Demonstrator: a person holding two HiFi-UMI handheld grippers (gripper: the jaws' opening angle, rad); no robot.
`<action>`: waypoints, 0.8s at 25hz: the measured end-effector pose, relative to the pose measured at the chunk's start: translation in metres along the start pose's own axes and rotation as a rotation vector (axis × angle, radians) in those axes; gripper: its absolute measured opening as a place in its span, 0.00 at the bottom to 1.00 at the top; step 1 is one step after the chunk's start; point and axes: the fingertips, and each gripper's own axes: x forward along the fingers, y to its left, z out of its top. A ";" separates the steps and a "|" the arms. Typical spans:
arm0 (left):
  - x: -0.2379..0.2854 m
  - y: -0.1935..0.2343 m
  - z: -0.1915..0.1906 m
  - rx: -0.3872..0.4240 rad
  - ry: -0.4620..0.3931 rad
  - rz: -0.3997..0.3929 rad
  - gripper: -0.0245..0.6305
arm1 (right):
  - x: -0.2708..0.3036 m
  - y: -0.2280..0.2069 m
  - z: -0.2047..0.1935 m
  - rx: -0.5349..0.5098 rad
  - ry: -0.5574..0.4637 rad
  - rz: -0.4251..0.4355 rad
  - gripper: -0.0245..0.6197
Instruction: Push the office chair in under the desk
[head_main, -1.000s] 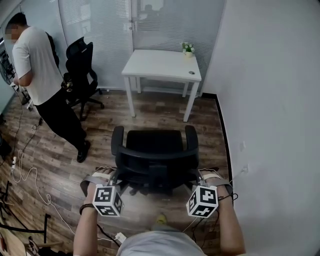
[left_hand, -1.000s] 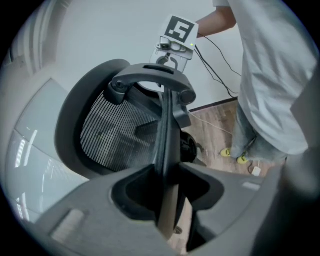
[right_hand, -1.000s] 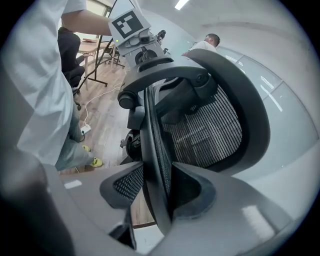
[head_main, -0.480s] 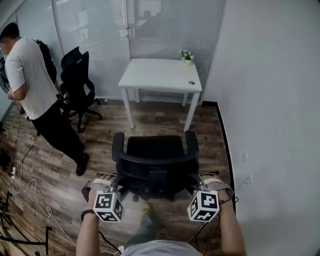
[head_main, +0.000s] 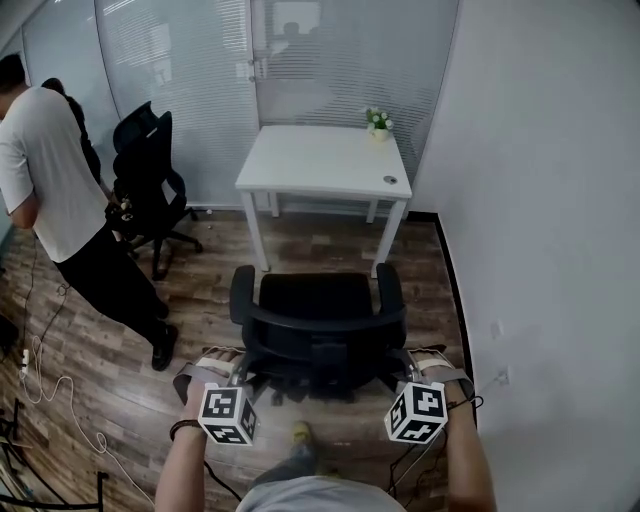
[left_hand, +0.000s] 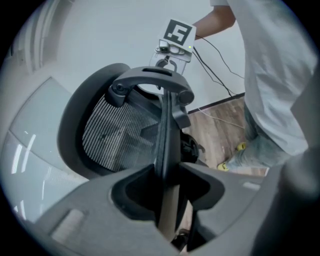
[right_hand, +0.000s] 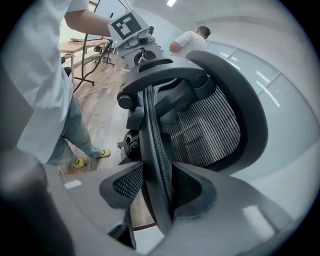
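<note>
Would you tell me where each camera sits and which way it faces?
Head view: on the person's head, looking steeply down at chair and desk; forearms, left gripper and right gripper show.
Left gripper view: rides the left gripper, looks along jaws clamped on the chair back; right gripper beyond.
Right gripper view: mirrored, left gripper beyond.
All share the chair.

Office chair (head_main: 318, 300) apparently nearer the desk (head_main: 320, 160)
</note>
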 end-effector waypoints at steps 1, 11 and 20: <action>0.003 0.008 -0.005 0.001 -0.003 0.000 0.27 | 0.005 -0.008 0.003 0.003 0.002 -0.002 0.31; 0.038 0.086 -0.039 0.040 -0.030 -0.002 0.27 | 0.052 -0.076 0.022 0.062 0.037 -0.007 0.31; 0.069 0.131 -0.058 0.055 -0.034 -0.004 0.27 | 0.088 -0.119 0.025 0.066 0.030 -0.011 0.31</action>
